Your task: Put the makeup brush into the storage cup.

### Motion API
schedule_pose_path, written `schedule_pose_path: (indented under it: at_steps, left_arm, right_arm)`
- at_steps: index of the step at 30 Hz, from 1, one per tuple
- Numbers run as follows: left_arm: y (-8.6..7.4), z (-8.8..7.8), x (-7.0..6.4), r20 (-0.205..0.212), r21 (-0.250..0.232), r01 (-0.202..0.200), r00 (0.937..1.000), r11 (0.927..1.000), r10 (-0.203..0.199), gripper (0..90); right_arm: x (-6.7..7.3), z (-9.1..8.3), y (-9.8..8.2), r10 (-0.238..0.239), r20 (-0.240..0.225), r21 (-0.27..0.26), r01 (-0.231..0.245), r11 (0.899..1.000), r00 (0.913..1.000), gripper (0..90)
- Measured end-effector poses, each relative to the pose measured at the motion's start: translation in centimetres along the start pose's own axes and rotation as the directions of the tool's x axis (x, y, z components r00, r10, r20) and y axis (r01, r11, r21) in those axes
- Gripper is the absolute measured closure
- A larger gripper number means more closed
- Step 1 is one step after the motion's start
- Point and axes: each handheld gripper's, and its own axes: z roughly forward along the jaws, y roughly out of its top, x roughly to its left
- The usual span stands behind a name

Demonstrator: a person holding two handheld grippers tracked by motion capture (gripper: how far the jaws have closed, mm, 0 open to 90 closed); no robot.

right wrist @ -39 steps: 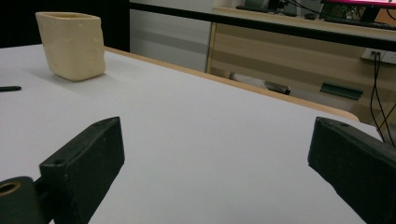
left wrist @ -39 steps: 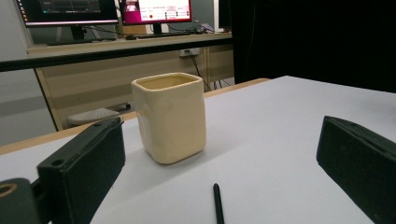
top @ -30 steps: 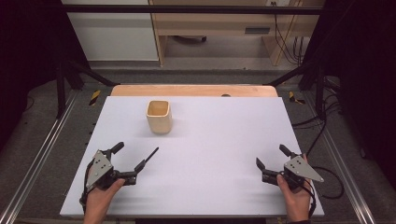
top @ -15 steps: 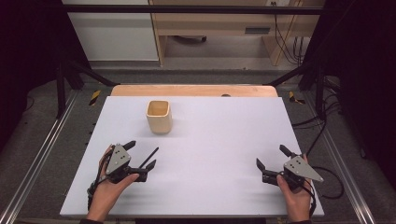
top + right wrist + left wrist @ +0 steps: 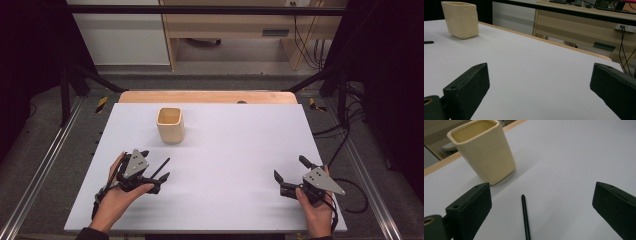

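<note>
Left gripper sits at the near-left of the white table, jaws spread wide, nothing between the pads. A thin black pen lies flat on the table in the gap between the jaws, touching neither. In the left gripper view its lower end is cut off by the frame bottom, so full length is unknown; tip points toward the cup. In the high view the pen shows as a short dark sliver past the gripper, the rest hidden under the gripper body and the left hand.

Cream cup stands upright toward the far-left of the table, near the pen tip but apart from it. Square-ish mouth with rounded corners. Inside looks empty from above, though the bottom is shadowed. In the left gripper view the cup has its far rim clipped by the top edge.

Right gripper rests at the near-right, well apart from everything, jaws also wide and holding nothing. Right hand is partly cut off at the frame bottom. The right gripper view shows the cup far off at upper left, plus a dark stub at the left edge that is probably the pen, too clipped to be sure.

Far wooden table edge is visible beyond the white sheet; the dark mark on it is too small to identify.
</note>
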Motion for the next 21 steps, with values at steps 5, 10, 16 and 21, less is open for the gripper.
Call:
schedule_pose_path:
  at_steps: [5, 10, 16, 21]
  left_arm:
    - [0.0, 0.5, 0.1, 0.0, 0.031, -0.015, 0.9999, 0.9994, 0.015, 2.2]
    - [0.1, 0.6, 0.3, 0.003, 0.068, -0.023, 0.9997, 0.9974, 0.023, 2.3]
    - [0.2, 0.7, 0.8, 0.001, 0.104, -0.016, 0.9999, 0.9945, 0.016, 2.5]
    - [0.6, 0.9, 1.0, 0.003, 0.157, -0.021, 0.9998, 0.9873, 0.021, 2.6]
  right_arm:
    - [0.0, 0.0, 0.0, 0.001, 0.0, 0.002, -0.001, 1.0, 1.0, 2.8]
    - [0.1, 0.0, -0.1, 0.003, -0.003, 0.008, -0.003, 1.0, 1.0, 2.8]
    - [0.1, 0.0, -0.1, 0.005, 0.0, 0.009, -0.005, 1.0, 1.0, 2.8]
    - [0.1, 0.0, -0.1, 0.003, -0.001, 0.01, -0.003, 1.0, 1.0, 2.8]
